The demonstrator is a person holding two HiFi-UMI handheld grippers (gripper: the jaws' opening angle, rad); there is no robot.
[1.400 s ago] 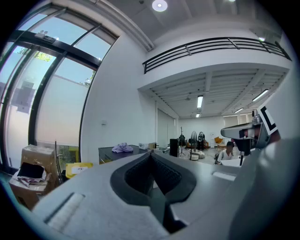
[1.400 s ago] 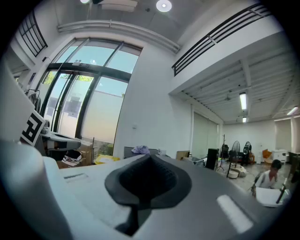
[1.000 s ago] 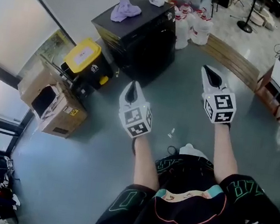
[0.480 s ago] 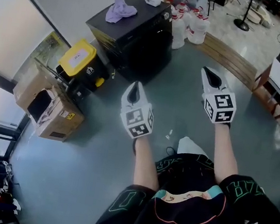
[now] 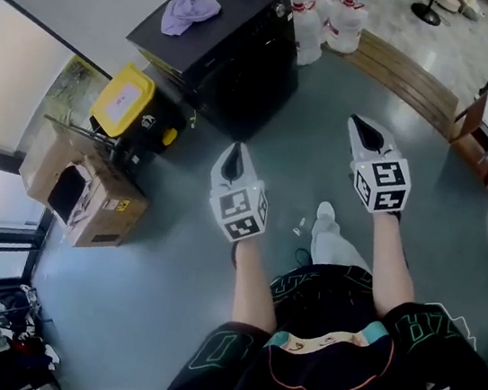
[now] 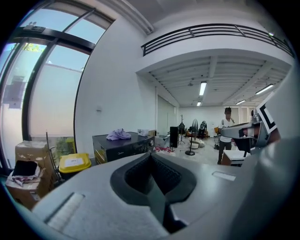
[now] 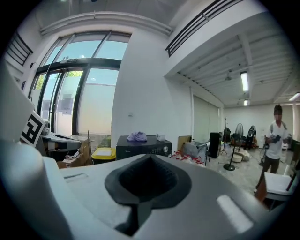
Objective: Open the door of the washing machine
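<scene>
Two white hand-held grippers point forward above the grey floor [image 5: 118,307]. At far left, a brown cardboard box [image 5: 80,197] stands by the window, and a black bin with a yellow lid [image 5: 123,101] stands just beside it. Next is the black box-shaped washing machine [image 5: 221,45], standing on the floor against the white wall, with a crumpled purple cloth [image 5: 189,4] lying on its top. White plastic jugs with red caps [image 5: 329,21] stand at its right side. The left gripper [image 5: 237,150] has its jaws fully together, holds nothing, and is well apart from the machine's front. The right gripper [image 5: 361,123], further right, is likewise closed and empty.
</scene>
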